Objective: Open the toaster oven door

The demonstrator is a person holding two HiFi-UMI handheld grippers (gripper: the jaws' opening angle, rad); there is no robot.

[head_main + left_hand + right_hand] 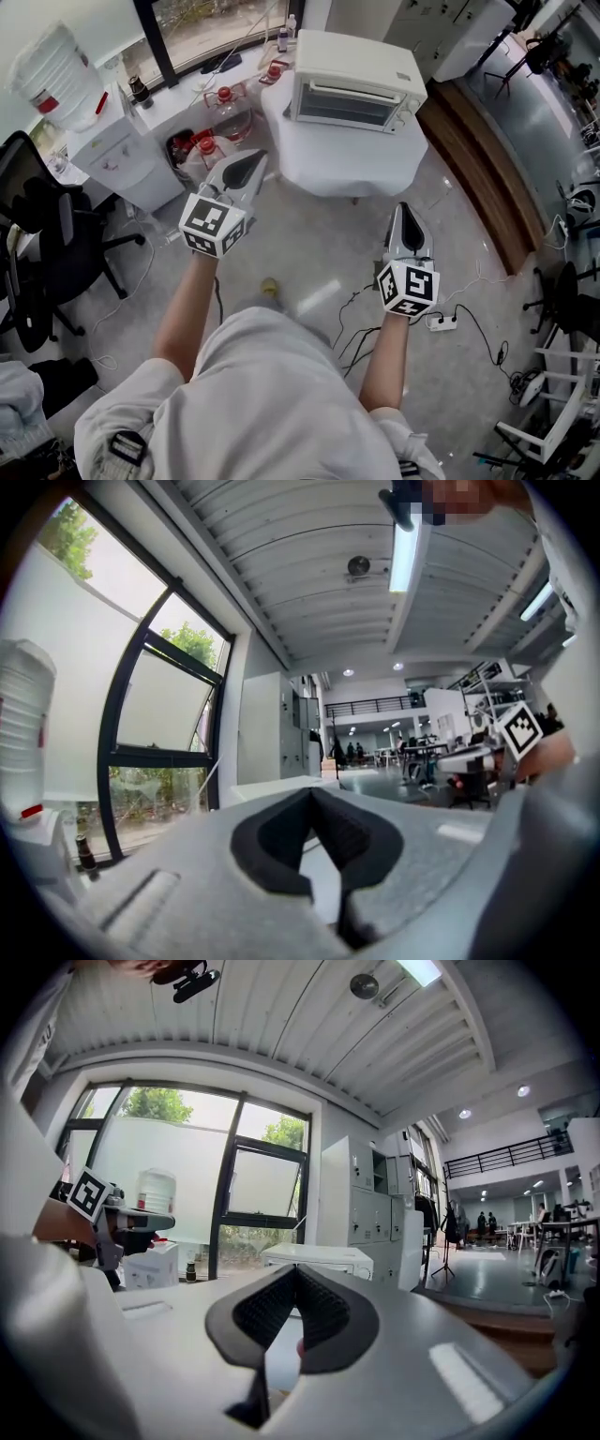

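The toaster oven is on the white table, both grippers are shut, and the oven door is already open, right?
No. The head view shows the door closed. The toaster oven is on the white table, and the left gripper and right gripper are shut.

Ahead of the left gripper's fingers (246, 172) a black-framed window (159, 37) runs above a white counter (178, 108), with a water dispenser (112, 155) and a black office chair (47, 253) off to their left. Ahead of the right gripper's fingers (404, 225) lie grey floor (319, 244) and a white-covered table (347, 169), with a wooden strip (478, 178) to their right and a power strip (441, 322) with cables behind them. Overhead, a white ribbed ceiling (309, 564) carries a lit tube light (405, 555).
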